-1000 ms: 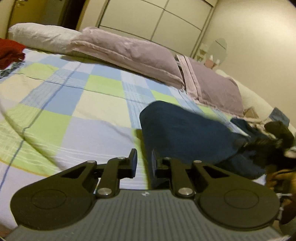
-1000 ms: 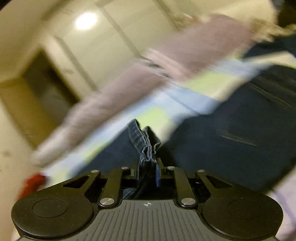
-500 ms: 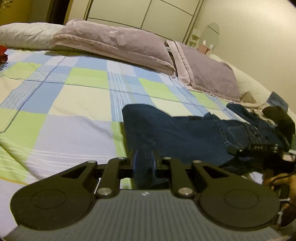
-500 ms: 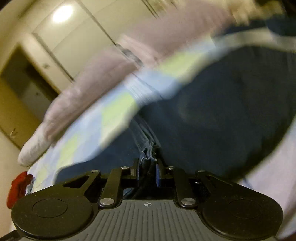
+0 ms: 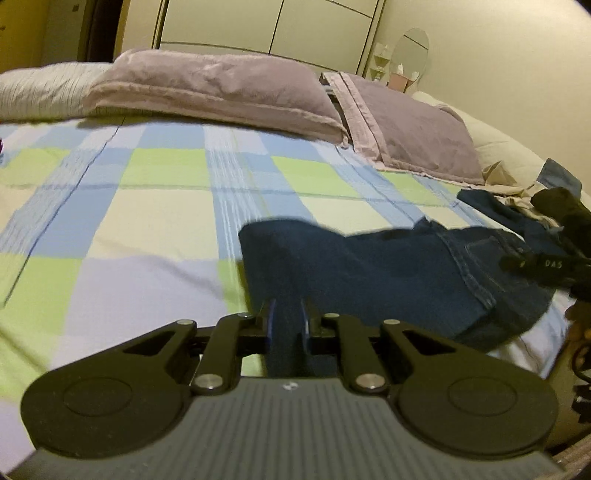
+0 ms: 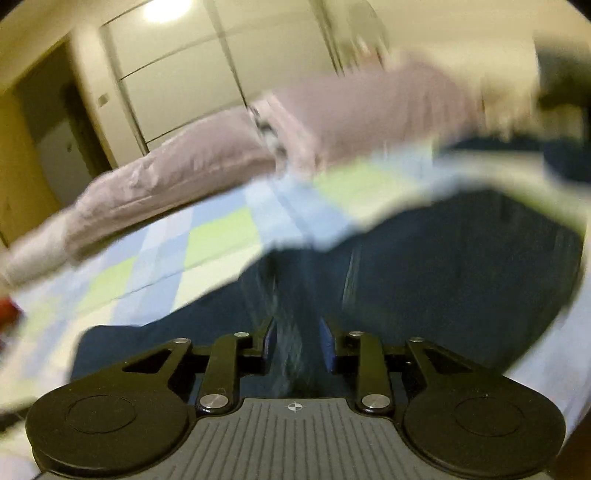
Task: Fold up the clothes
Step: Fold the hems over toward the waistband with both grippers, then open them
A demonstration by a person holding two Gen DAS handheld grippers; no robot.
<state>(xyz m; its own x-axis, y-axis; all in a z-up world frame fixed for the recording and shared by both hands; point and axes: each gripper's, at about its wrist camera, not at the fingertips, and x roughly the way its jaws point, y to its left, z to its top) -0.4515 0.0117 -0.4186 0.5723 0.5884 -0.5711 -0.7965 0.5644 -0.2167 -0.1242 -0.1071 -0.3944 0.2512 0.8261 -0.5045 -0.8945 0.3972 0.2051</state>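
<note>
Left wrist view: left gripper (image 5: 287, 325) clamped on a fold of the dark blue jeans (image 5: 388, 273), which lie flat on the checked bedspread (image 5: 147, 206), near right part of the bed. Two lilac pillows (image 5: 221, 88) at the far side.

Right wrist view, blurred: right gripper (image 6: 297, 343) parted, denim (image 6: 443, 266) between its jaws; cannot tell whether pads touch it.

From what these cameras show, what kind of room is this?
Most likely a home bedroom: a bed with a checked bedspread, mauve pillows at its head, and wardrobe doors behind.
</note>
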